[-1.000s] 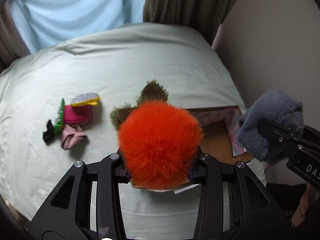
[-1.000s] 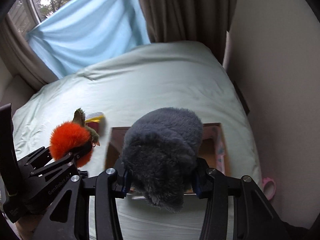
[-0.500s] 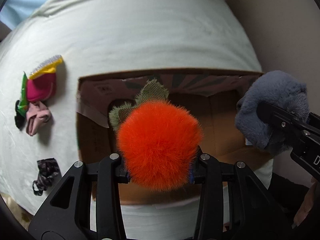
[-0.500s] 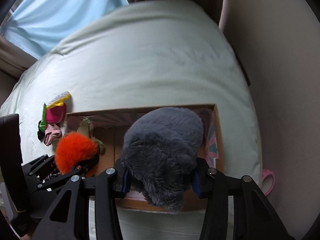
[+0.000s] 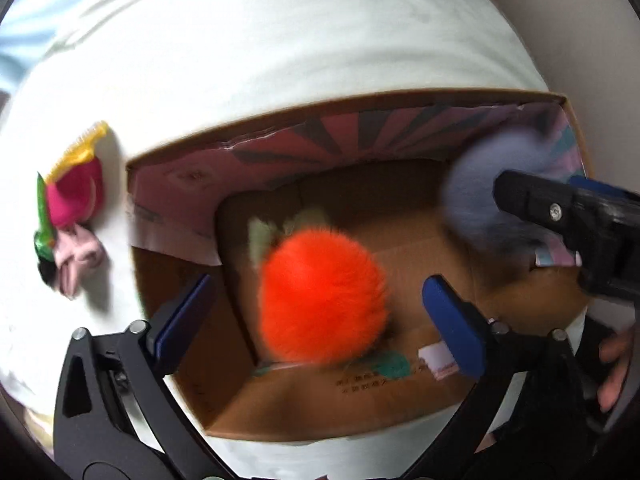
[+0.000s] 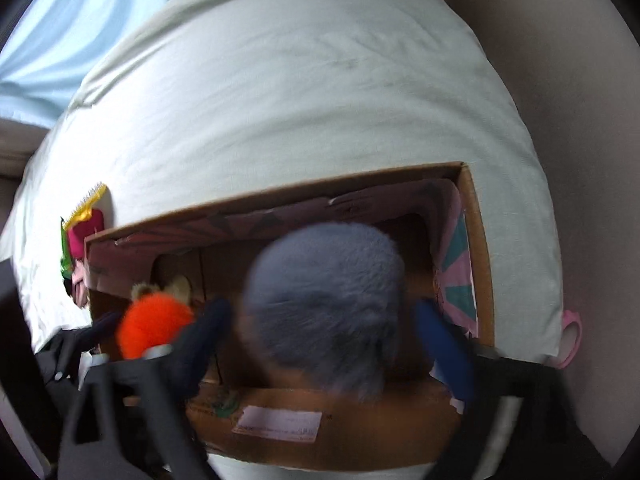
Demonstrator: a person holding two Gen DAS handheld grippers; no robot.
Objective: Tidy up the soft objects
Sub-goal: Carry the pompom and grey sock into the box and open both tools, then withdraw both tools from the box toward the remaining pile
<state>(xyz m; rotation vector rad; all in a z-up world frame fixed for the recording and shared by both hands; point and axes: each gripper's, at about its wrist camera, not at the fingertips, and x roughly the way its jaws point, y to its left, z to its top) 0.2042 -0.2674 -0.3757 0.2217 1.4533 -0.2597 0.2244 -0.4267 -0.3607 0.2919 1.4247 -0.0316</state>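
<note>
Both grippers point down into the open brown cardboard box (image 5: 408, 252) on the pale green bed (image 5: 280, 48). The left gripper (image 5: 320, 312) is spread wide, its blue pads clear of the fluffy orange pom-pom toy (image 5: 322, 294), which is blurred inside the box between them. The right gripper (image 6: 324, 340) is likewise released, the fuzzy grey plush (image 6: 326, 308) loose between its fingers over the box. A small heap of pink, green and yellow soft items (image 5: 70, 216) lies on the bed left of the box.
</note>
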